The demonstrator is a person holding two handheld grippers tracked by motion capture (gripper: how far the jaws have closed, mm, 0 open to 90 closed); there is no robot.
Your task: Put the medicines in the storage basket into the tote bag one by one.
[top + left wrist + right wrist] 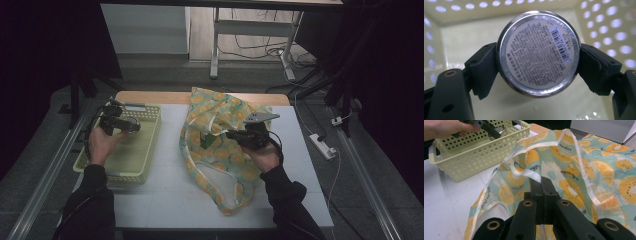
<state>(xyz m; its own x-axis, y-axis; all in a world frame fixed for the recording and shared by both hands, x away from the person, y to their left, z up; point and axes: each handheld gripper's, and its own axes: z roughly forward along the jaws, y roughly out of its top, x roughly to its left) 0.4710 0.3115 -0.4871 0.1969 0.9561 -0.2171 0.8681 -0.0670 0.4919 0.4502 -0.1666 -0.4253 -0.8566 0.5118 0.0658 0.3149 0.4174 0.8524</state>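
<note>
At frame left, the left gripper [537, 53] grips a round tin [538, 53] over the yellow basket [147, 150]; the right gripper [541, 183] pinches the fruit-print bag [574, 180] mid-frame.

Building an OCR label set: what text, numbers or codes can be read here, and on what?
"sunshine": small script printed on the orange-slice bag, repeated across the fabric; other script lines on it are too blurred to read.
Round tin between the left gripper's fingers: a dense printed label and a barcode with digits, all too small and blurred to read reliably.
Yellow basket: no text.
</note>
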